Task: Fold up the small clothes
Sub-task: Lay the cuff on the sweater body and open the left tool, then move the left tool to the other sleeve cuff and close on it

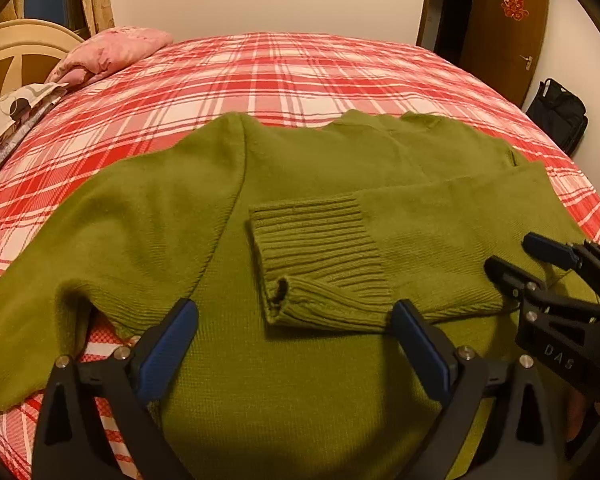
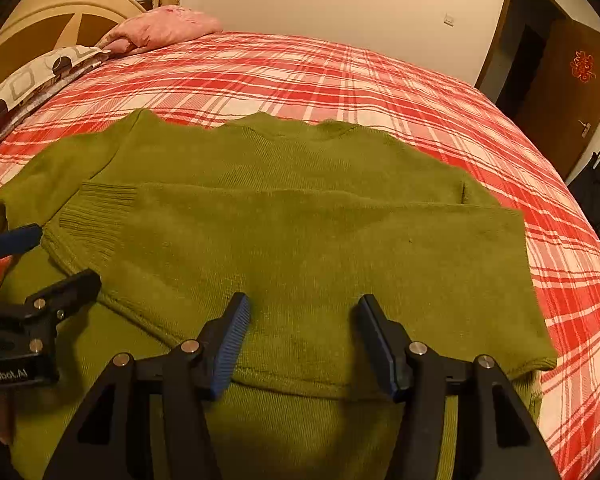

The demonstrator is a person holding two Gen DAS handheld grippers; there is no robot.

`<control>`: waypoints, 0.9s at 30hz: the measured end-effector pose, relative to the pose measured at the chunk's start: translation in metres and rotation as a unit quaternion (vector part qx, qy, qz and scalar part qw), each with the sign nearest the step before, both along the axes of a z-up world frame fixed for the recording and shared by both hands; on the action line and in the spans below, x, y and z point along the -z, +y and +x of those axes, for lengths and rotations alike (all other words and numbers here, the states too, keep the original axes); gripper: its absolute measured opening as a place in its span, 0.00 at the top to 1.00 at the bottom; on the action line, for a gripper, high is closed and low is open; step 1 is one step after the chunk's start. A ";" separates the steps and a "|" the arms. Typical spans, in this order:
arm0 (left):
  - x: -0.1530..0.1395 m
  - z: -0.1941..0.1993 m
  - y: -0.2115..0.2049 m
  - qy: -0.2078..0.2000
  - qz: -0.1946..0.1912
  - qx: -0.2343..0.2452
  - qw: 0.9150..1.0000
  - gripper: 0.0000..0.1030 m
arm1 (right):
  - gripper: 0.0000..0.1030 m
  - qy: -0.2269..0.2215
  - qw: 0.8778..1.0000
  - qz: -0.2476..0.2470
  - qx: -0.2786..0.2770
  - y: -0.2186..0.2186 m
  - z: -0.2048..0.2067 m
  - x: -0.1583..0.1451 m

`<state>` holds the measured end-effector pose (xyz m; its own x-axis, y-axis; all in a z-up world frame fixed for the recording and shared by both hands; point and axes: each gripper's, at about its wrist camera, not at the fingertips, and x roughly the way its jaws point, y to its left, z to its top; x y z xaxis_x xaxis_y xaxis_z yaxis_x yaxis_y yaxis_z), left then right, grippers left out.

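An olive green knit sweater (image 1: 308, 168) lies flat on the red plaid bed (image 1: 260, 72). Its right sleeve is folded across the body, with the ribbed cuff (image 1: 320, 256) near the middle. The left sleeve (image 1: 100, 232) lies spread out to the left. My left gripper (image 1: 296, 332) is open and empty, just above the sweater's body near the cuff. My right gripper (image 2: 304, 332) is open and empty over the folded sleeve (image 2: 300, 248); it also shows in the left wrist view (image 1: 516, 256). The left gripper shows at the left of the right wrist view (image 2: 40, 256).
A pink pillow (image 1: 112, 52) and a patterned pillow (image 1: 16, 116) lie at the bed's left by the headboard (image 1: 20, 52). A brown door (image 1: 500, 28) and a black bag (image 1: 560, 116) stand on the right beyond the bed.
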<state>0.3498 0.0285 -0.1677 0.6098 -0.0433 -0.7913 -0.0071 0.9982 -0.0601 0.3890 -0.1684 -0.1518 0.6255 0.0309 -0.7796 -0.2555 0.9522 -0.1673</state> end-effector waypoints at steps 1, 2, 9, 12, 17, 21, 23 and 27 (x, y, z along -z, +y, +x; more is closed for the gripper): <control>-0.001 -0.001 0.001 -0.001 -0.002 -0.001 1.000 0.03 | 0.44 -0.001 1.000 0.000 0.001 0.000 -0.002 0.000; -0.002 -0.003 0.003 -0.003 -0.004 -0.004 1.000 0.03 | 0.44 -0.004 1.000 -0.002 0.002 0.001 -0.004 0.000; -0.005 -0.022 0.017 -0.004 -0.012 -0.015 1.000 0.03 | 0.44 -0.023 1.000 -0.008 0.008 0.001 -0.014 0.002; -0.010 -0.033 0.025 -0.016 -0.003 -0.031 0.999 0.03 | 0.42 -0.030 0.999 -0.008 0.010 0.000 -0.016 0.002; -0.016 -0.054 0.048 -0.034 -0.013 -0.060 0.998 0.03 | 0.39 -0.038 0.999 -0.020 0.016 0.003 -0.018 0.002; -0.027 -0.075 0.067 -0.059 0.006 -0.078 0.995 0.03 | 0.38 -0.042 0.999 -0.018 0.016 0.003 -0.019 0.001; -0.030 -0.087 0.083 -0.062 0.004 -0.089 0.994 0.03 | 0.38 -0.048 0.999 -0.023 0.011 0.005 -0.021 0.000; -0.035 -0.106 0.120 -0.068 0.024 -0.124 0.990 0.03 | 0.38 -0.049 0.998 -0.016 -0.025 0.014 -0.029 -0.007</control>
